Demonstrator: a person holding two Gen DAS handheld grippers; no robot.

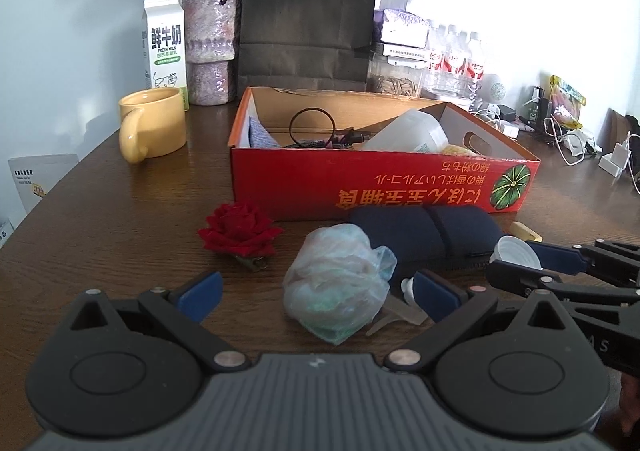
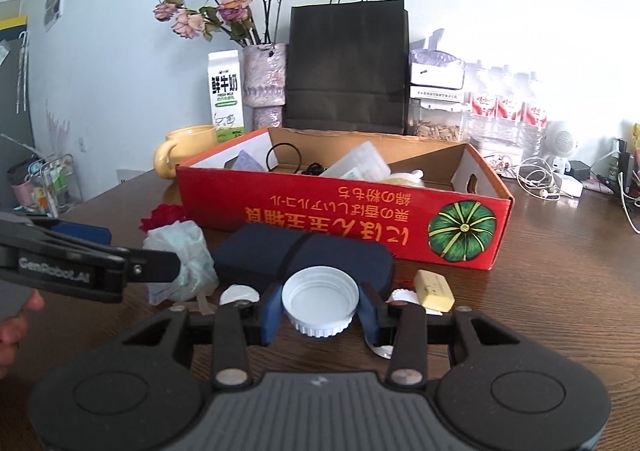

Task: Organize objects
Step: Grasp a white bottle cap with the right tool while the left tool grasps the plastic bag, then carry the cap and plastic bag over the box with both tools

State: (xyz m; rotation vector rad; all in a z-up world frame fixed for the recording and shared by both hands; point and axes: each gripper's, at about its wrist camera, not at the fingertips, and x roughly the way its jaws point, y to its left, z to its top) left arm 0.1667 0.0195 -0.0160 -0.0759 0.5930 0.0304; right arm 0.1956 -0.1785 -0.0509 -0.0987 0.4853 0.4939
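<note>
**White plastic lid gripped in front of a red cardboard box**

White and ridged around its rim, a round plastic screw lid [image 2: 320, 303] sits open side up between the blue pads of the right gripper [image 2: 320, 309], which press on both its sides, just above the dark wooden table [image 2: 560, 271]. Just beyond the lid lies a navy blue fabric pouch [image 2: 304, 257], and beyond that a long, shallow red cardboard box [image 2: 344, 217] printed with a green pumpkin picture. Inside the box are a translucent plastic jug [image 1: 408, 131], a black hair tie [image 1: 312, 123] and some cables. A pale yellow block [image 2: 434, 289] rests on the table to the right of the lid.

To the left, the left gripper [image 1: 316, 291] has its jaws spread wide with nothing pinched. A crumpled clear plastic bag [image 1: 338, 287] lies on the table between its blue pads. A red fabric rose [image 1: 238, 229] sits left of the bag. A yellow ceramic mug [image 1: 154, 123] stands left of the box.
</note>
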